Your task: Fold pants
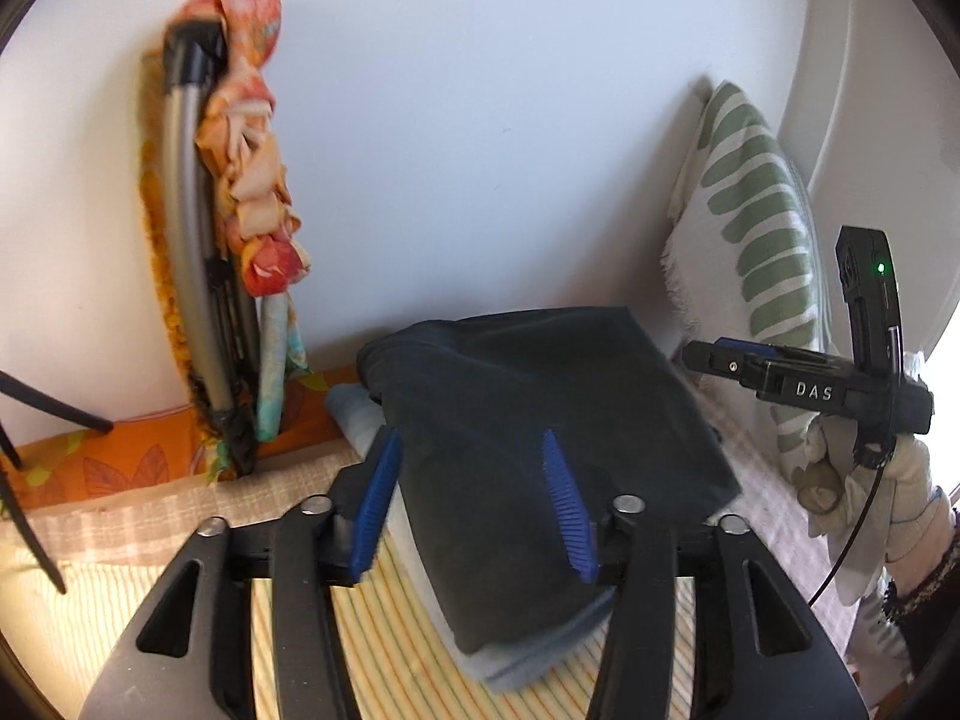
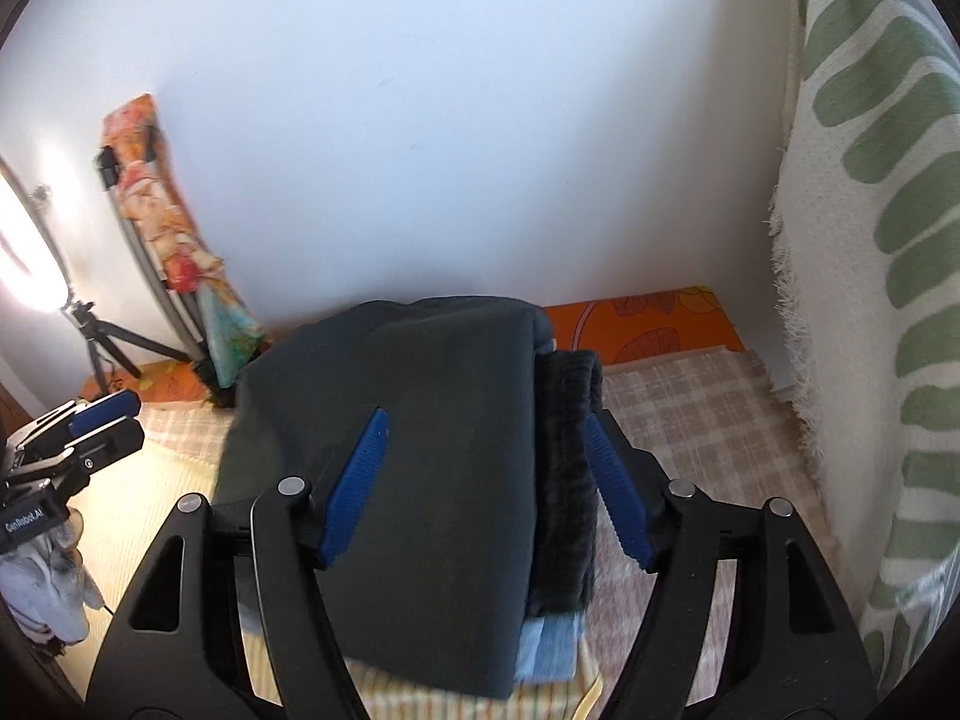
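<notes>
Dark charcoal pants [image 1: 540,408], pale blue folded cloth [image 1: 510,669] beneath, blue ribbed finger pads [image 1: 561,504], green-and-cream leaf-print cushion [image 1: 756,216] at 2 o'clock, orange floral fabric [image 1: 252,138] at 10 o'clock, beige checked mat [image 2: 702,414], white wall [image 1: 456,120]

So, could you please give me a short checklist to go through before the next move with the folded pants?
1. Dark pants folded into a compact rectangle: ok.
2. Pants resting on the pile, light blue garment beneath: ok.
3. Left tool open, fingers on either side of the pants: ok.
4. Right tool open around the stack: ok.
5. Either tool actually touching the fabric: cannot tell.
6. Stack edges aligned: not ok, the corduroy piece and blue layer stick out on one side.
</notes>
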`<state>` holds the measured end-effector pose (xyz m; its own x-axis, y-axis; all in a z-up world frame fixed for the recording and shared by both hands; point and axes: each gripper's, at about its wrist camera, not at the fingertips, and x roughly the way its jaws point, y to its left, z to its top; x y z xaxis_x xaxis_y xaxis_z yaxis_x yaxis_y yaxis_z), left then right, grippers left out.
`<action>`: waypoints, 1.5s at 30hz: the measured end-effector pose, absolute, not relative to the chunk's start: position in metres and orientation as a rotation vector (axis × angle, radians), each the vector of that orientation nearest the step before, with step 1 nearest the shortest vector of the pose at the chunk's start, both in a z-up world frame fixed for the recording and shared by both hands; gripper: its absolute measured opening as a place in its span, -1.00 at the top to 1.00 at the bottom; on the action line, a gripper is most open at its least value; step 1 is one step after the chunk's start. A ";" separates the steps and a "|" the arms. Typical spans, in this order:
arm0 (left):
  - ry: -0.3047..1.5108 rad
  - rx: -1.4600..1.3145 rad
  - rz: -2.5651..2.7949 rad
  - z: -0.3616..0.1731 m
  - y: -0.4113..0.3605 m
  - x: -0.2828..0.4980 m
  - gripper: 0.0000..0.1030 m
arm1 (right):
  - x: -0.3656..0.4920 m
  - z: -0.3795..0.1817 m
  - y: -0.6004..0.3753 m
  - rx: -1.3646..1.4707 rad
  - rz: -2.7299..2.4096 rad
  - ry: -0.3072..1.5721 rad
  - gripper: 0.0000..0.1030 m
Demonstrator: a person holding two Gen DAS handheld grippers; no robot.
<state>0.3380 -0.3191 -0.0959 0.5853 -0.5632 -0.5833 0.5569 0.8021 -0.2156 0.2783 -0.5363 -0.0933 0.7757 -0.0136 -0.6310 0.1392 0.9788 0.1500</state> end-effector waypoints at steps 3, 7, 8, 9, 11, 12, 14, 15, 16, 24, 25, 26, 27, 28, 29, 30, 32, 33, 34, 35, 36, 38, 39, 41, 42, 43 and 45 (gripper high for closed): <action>0.664 -0.003 -0.657 -0.083 -0.312 0.320 -0.09 | 0.257 -0.084 -0.525 0.183 -0.090 0.669 -0.38; 0.640 0.006 -0.660 -0.069 -0.302 0.292 -0.27 | 0.223 -0.069 -0.506 0.160 -0.098 0.642 -0.39; 0.635 0.011 -0.662 -0.066 -0.300 0.284 -0.28 | 0.217 -0.067 -0.502 0.157 -0.097 0.637 -0.42; 0.632 0.013 -0.663 -0.064 -0.297 0.277 -0.29 | 0.208 -0.063 -0.497 0.156 -0.096 0.627 -0.54; 0.622 0.019 -0.664 -0.059 -0.290 0.262 -0.36 | 0.191 -0.058 -0.488 0.155 -0.096 0.604 -0.60; 0.614 0.022 -0.663 -0.056 -0.287 0.254 -0.38 | 0.181 -0.055 -0.483 0.156 -0.091 0.597 -0.60; 0.602 0.026 -0.664 -0.051 -0.280 0.237 -0.41 | 0.168 -0.050 -0.474 0.158 -0.091 0.592 -0.60; 0.596 0.027 -0.665 -0.049 -0.278 0.231 -0.42 | 0.160 -0.048 -0.468 0.155 -0.093 0.589 -0.60; 0.588 0.029 -0.665 -0.047 -0.273 0.223 -0.44 | 0.152 -0.047 -0.462 0.147 -0.094 0.586 -0.60; 0.565 -0.005 -0.683 -0.040 -0.233 0.176 -0.49 | 0.100 -0.043 -0.413 0.118 -0.097 0.566 -0.60; 0.563 -0.010 -0.684 -0.040 -0.227 0.169 -0.50 | 0.094 -0.044 -0.406 0.119 -0.099 0.562 -0.61; 0.561 -0.016 -0.684 -0.040 -0.221 0.164 -0.53 | 0.088 -0.045 -0.399 0.117 -0.104 0.562 -0.63; 0.559 -0.020 -0.681 -0.041 -0.215 0.160 -0.55 | 0.083 -0.046 -0.392 0.116 -0.110 0.559 -0.77; 0.559 -0.021 -0.679 -0.042 -0.209 0.154 -0.56 | 0.077 -0.047 -0.385 0.117 -0.113 0.550 -0.91; 0.560 -0.021 -0.676 -0.043 -0.204 0.151 -0.56 | 0.071 -0.048 -0.378 0.116 -0.120 0.535 -0.95; 0.560 -0.017 -0.670 -0.044 -0.198 0.146 -0.56 | 0.066 -0.049 -0.372 0.113 -0.129 0.525 -0.96; 0.555 -0.008 -0.659 -0.045 -0.189 0.138 -0.57 | 0.058 -0.053 -0.358 0.089 -0.144 0.517 -0.96; 0.554 -0.006 -0.651 -0.047 -0.184 0.135 -0.57 | 0.054 -0.055 -0.352 0.081 -0.152 0.516 -0.96; 0.554 -0.005 -0.644 -0.050 -0.179 0.130 -0.59 | 0.050 -0.058 -0.346 0.082 -0.152 0.513 -0.97; 0.560 -0.003 -0.640 -0.052 -0.175 0.128 -0.59 | 0.048 -0.060 -0.343 0.090 -0.150 0.513 -0.97; 0.566 -0.004 -0.637 -0.055 -0.171 0.125 -0.59 | 0.045 -0.063 -0.339 0.106 -0.144 0.516 -0.97; 0.574 -0.003 -0.628 -0.062 -0.163 0.120 -0.59 | 0.041 -0.069 -0.335 0.128 -0.142 0.517 -0.97; 0.576 -0.001 -0.618 -0.066 -0.159 0.118 -0.59 | 0.039 -0.072 -0.332 0.132 -0.150 0.512 -0.97; 0.577 0.000 -0.607 -0.072 -0.152 0.115 -0.60 | 0.037 -0.076 -0.328 0.131 -0.174 0.501 -0.97; 0.580 0.000 -0.603 -0.075 -0.150 0.114 -0.60 | 0.036 -0.078 -0.326 0.135 -0.182 0.499 -0.97; 0.585 -0.002 -0.601 -0.078 -0.147 0.113 -0.60 | 0.036 -0.080 -0.325 0.144 -0.184 0.500 -0.97; 0.593 -0.003 -0.597 -0.083 -0.143 0.113 -0.60 | 0.036 -0.083 -0.322 0.160 -0.174 0.499 -0.97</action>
